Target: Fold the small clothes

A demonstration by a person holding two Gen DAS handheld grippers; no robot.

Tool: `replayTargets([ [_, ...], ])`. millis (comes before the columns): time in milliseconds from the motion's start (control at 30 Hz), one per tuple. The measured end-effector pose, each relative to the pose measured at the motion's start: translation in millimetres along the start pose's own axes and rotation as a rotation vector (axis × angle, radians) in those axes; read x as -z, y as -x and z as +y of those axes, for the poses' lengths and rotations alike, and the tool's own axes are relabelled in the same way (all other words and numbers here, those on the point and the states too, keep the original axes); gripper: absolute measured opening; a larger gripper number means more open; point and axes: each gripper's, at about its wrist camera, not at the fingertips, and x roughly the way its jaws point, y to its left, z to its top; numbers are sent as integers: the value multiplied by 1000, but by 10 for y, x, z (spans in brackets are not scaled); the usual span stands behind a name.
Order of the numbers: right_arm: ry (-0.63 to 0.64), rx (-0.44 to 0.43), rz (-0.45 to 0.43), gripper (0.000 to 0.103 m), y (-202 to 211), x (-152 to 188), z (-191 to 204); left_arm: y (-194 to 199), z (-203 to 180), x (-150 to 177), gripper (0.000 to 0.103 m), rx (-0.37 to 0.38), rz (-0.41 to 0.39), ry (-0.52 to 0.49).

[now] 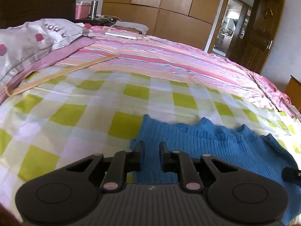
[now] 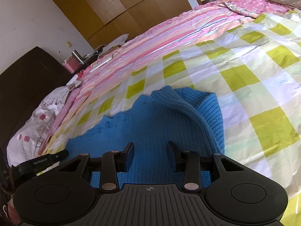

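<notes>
Blue sweater (image 2: 150,124) lying on the checked bed (image 2: 244,79), left tool (image 1: 151,146) hovering narrowly open, right tool (image 2: 150,146) hovering wider, both holding nothing

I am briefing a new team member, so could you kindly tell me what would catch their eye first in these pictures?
The bright blue knitted sweater stands out first, lying partly folded on the green-and-white checked sheet right in front of both tools. The left tool and right tool both sit open over it, gripping nothing. Behind the sheet runs a shiny pink striped blanket, with wooden wardrobes beyond.
</notes>
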Motion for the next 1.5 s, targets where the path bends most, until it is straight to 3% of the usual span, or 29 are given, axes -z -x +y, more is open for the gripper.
replayTargets([
  [200, 83, 87, -38, 37, 121, 46, 41, 293, 67, 194, 24, -10, 7, 27],
  [500, 41, 146, -46, 35, 150, 65, -59, 493, 142, 542, 30, 7, 67, 59],
  [700, 69, 161, -68, 36, 284, 86, 27, 613, 158, 584, 30, 2, 61, 69],
  [1067, 82, 248, -21, 32, 332, 134, 41, 707, 104, 672, 34, -48, 76, 7],
  [1500, 165, 230, 21, 34, 296, 240, 430, 839, 102, 737, 34, -26, 75, 16],
])
